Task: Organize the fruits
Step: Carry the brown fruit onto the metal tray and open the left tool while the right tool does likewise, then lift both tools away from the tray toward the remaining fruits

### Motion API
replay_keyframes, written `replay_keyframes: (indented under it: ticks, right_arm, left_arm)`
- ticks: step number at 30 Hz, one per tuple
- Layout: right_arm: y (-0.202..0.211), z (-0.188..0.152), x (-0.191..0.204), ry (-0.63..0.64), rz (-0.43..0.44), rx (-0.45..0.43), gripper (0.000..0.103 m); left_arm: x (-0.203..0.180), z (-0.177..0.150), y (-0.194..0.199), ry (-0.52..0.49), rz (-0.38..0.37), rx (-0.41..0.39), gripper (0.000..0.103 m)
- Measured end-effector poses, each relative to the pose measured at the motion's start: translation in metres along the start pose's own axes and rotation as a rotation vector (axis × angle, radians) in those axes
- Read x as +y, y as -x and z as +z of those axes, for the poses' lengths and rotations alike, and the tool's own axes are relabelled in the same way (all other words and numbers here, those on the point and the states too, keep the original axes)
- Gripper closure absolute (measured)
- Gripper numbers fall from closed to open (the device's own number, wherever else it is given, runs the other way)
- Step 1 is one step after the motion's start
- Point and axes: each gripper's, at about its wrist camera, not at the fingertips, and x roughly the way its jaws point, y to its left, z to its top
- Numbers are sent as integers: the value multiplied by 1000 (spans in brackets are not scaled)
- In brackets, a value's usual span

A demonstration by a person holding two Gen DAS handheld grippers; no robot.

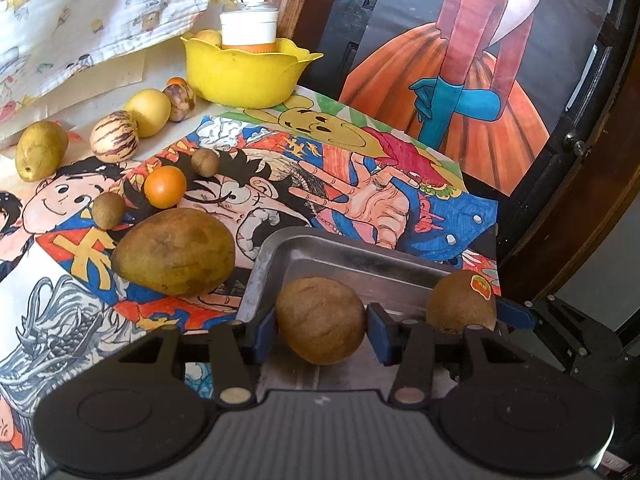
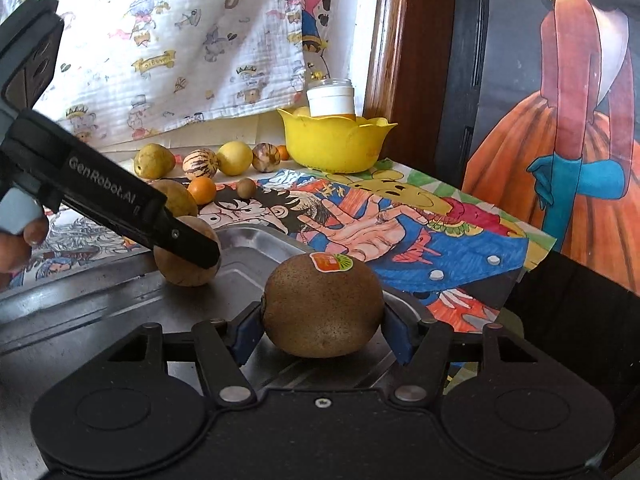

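**Two fruits at the tray, most still loose**

While both of my grippers sit over the steel tray (image 1: 276,248), little is sorted. My left gripper (image 1: 322,322) brackets a round matte brown fruit (image 1: 320,320), pads barely off it. My right gripper (image 2: 324,320) hugs the fuzzy stickered kiwi (image 2: 322,304) near the tray's right edge; contact unclear. Left to do: mango (image 1: 174,250), orange (image 1: 165,186), striped melon (image 1: 114,136) on the drawn-on paper (image 1: 360,196).

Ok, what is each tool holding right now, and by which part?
Left tool brackets the brown fruit's sides, right tool the kiwi's sides; both rest on the tray, so firm grip cannot be told.
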Motion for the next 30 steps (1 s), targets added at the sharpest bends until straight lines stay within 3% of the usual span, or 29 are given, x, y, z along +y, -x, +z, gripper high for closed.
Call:
replay_keyframes:
  ticks: [10, 15, 20, 30]
  right_arm:
    - [14, -2, 5, -7, -9, -22, 26]
    - [34, 2, 10, -17, -9, -53, 17]
    - [61, 8, 20, -29, -15, -93, 6]
    - [110, 8, 45, -90, -16, -106, 1]
  left_arm:
    - [6, -7, 16, 51, -28, -15, 34]
    - [9, -11, 40, 71, -38, -68, 19]
    - [6, -19, 71, 48, -2, -146, 2]
    - [1, -53, 126, -59, 88, -259, 0]
